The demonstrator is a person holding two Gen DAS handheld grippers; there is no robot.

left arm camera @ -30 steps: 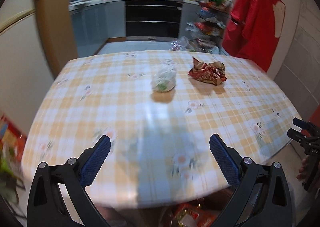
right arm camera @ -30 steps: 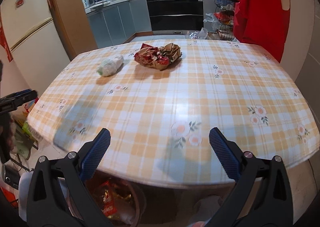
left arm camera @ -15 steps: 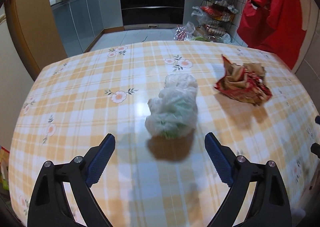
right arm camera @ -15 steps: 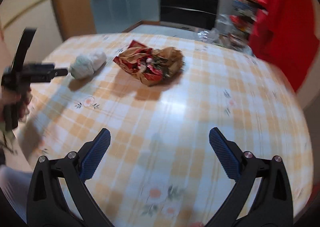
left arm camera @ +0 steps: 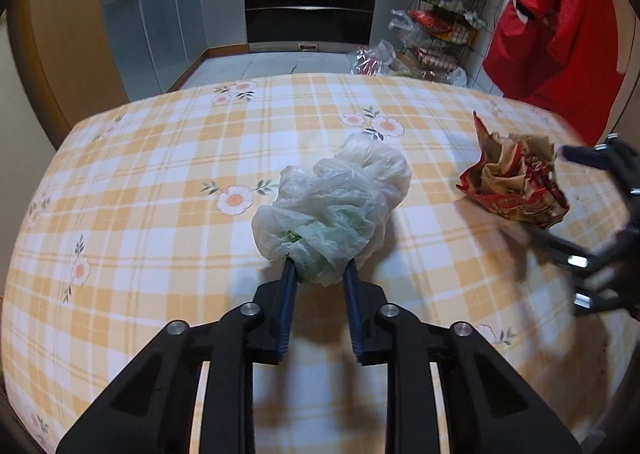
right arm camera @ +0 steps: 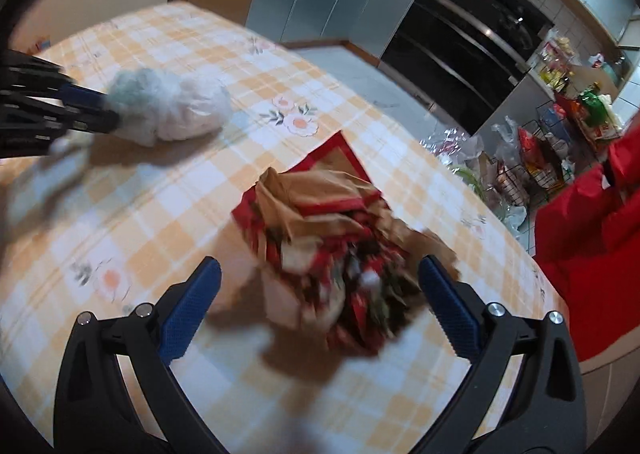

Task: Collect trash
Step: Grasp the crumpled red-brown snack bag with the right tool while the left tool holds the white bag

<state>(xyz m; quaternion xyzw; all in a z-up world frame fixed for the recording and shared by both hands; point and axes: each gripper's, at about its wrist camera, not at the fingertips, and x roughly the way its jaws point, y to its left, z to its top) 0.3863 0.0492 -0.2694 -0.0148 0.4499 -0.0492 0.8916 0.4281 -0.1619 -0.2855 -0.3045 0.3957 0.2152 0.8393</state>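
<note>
A crumpled whitish plastic bag (left arm camera: 340, 194) with something green inside lies mid-table on the orange checked cloth (left arm camera: 160, 174). My left gripper (left arm camera: 319, 270) has its jaws closing, and its blue pads pinch the bag's near end. The right wrist view shows the same bag (right arm camera: 172, 110) with the left gripper (right arm camera: 80, 110) on it from the left. A crumpled red and brown wrapper (right arm camera: 320, 222) lies between the wide-open fingers of my right gripper (right arm camera: 319, 266), untouched by the pads. In the left wrist view the wrapper (left arm camera: 516, 182) sits to the right, with the blurred right gripper (left arm camera: 592, 214) around it.
Beyond the table's far edge are a kitchen floor, a black oven (left arm camera: 308, 2) and grey cabinets. A wire rack (left arm camera: 444, 14) full of packets stands at the back right, with plastic bags (left arm camera: 372, 58) on the floor. Red cloth (left arm camera: 560, 14) hangs at the right.
My left gripper came forward to the plastic bag and closed from wide open onto its near end. My right gripper swung across the table, rolled, and now straddles the wrapper, still open.
</note>
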